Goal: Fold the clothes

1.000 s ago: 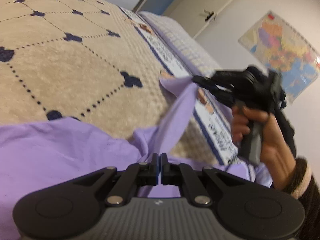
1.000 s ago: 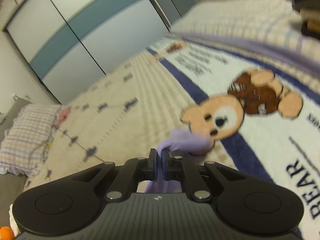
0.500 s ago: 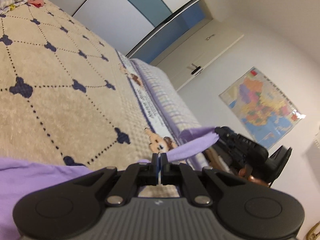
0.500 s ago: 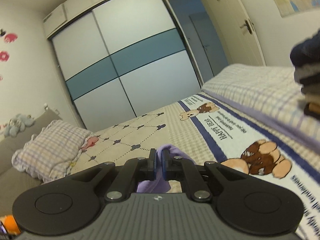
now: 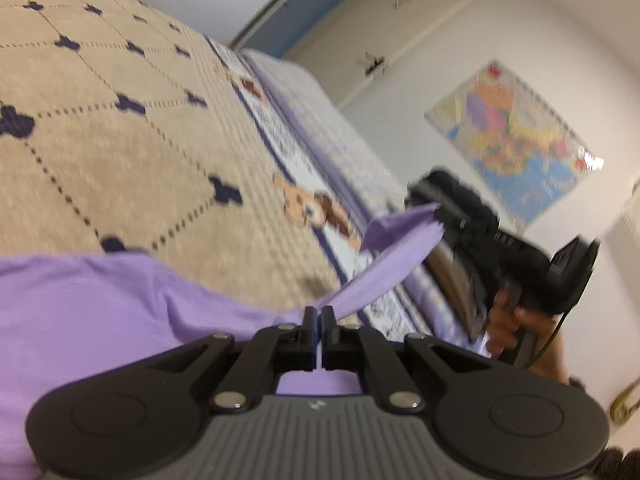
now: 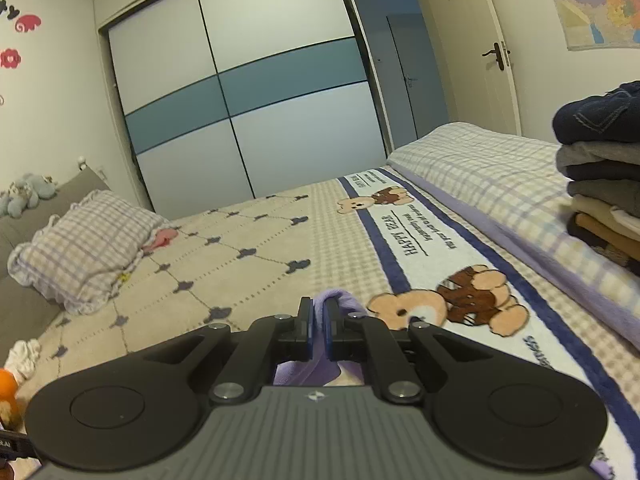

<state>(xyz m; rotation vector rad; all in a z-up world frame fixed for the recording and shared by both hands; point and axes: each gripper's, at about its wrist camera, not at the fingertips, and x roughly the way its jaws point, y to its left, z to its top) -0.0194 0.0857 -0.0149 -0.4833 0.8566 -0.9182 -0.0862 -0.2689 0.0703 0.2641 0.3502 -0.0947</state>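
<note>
A lilac garment (image 5: 100,312) lies spread over the beige bed blanket at the lower left of the left wrist view. My left gripper (image 5: 319,314) is shut on its edge. From there a taut strip of the cloth rises to the right, up to my right gripper (image 5: 434,216), which a hand holds above the bed. In the right wrist view my right gripper (image 6: 318,306) is shut on a bunched fold of the lilac garment (image 6: 340,298), lifted over the bear-print border of the blanket.
A stack of folded clothes (image 6: 600,168) sits on the checked cover at the right. A checked pillow (image 6: 84,244) lies at the head of the bed on the left. A sliding wardrobe (image 6: 248,100) and a door (image 6: 496,60) stand beyond the bed.
Both grippers have lifted and tilted, keeping hold of the lilac cloth. The right gripper has risen off the blanket, and the strip between the two has pulled tighter.
</note>
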